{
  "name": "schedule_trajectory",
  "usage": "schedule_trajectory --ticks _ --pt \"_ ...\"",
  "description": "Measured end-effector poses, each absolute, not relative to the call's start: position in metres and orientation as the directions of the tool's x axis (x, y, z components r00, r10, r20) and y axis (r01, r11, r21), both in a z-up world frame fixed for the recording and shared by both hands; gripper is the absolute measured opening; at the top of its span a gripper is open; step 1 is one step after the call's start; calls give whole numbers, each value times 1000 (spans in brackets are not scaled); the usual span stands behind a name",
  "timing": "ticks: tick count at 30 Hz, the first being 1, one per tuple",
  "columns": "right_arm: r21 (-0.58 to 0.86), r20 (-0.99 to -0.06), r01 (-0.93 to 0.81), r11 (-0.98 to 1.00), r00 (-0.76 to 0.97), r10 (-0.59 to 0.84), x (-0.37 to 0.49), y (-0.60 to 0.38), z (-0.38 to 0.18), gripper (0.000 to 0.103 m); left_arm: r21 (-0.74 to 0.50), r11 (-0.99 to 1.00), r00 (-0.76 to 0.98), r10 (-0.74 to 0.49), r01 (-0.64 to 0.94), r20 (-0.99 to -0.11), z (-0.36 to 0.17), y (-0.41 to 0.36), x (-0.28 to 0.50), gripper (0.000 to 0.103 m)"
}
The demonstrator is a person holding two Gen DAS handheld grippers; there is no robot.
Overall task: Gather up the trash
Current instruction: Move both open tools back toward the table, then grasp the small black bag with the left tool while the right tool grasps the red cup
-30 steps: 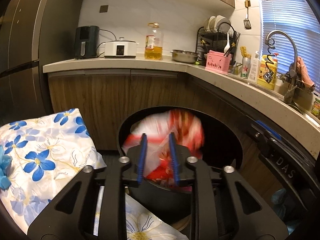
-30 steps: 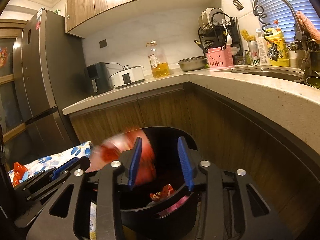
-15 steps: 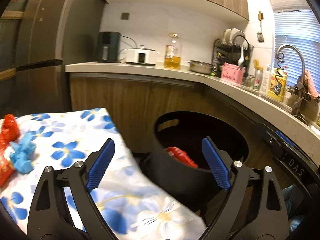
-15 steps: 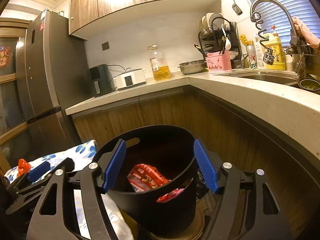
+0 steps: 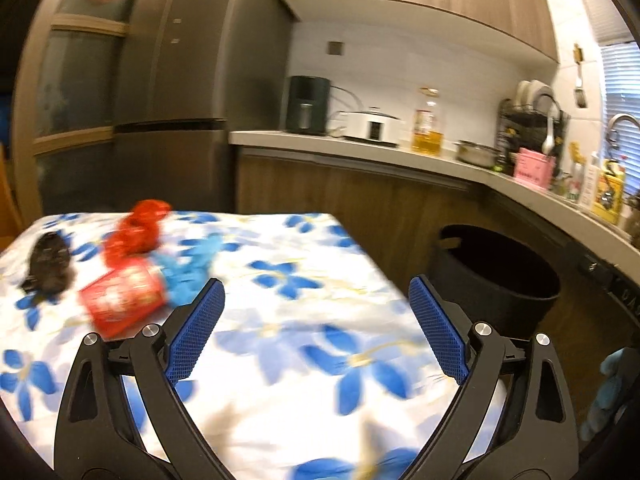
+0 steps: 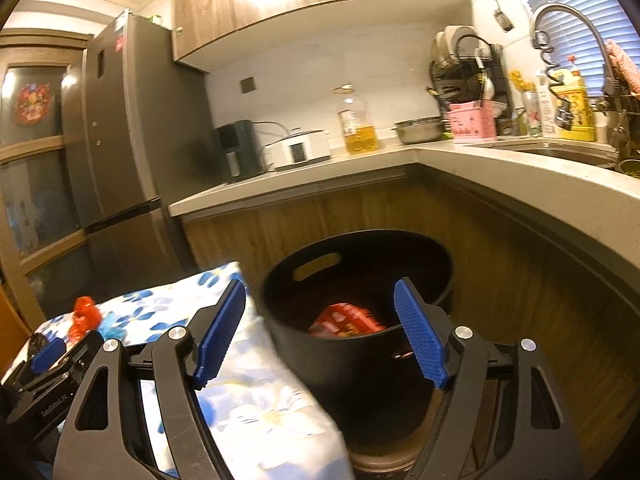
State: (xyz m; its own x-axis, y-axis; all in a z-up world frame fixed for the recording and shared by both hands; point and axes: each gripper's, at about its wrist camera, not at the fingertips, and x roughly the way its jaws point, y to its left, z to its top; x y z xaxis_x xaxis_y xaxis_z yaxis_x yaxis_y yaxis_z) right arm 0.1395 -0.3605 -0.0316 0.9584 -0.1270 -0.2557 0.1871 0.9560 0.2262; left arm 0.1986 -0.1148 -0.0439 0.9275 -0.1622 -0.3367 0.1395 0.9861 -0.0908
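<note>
Both sets of jaws were spreading with nothing between them: the left gripper (image 5: 316, 320) hung over the flowered table (image 5: 320, 360), the right gripper (image 6: 320, 336) faced the black bin (image 6: 360, 360). Toward the table's far left corner lay a red packet (image 5: 122, 304), a crumpled red wrapper (image 5: 138, 226), blue scraps (image 5: 188, 270) and a dark wad (image 5: 50, 260), probably light, soft and crinkly, best pinched across a raised fold. Only the right wrist view showed the red packaging (image 6: 346, 320) inside the bin.

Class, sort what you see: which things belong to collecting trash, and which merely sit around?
Job: red wrapper, red crumpled bag, blue scrap, black scrap, black bin.
Bystanders: oil bottle, white cooker, pink caddy.
</note>
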Motion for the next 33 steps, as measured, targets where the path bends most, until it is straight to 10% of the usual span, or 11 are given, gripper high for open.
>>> schedule_trajectory --ticks 33 --pt "286 -441 -246 926 824 355 228 -67 -70 83 -234 905 903 269 -356 -336 -46 151 134 92"
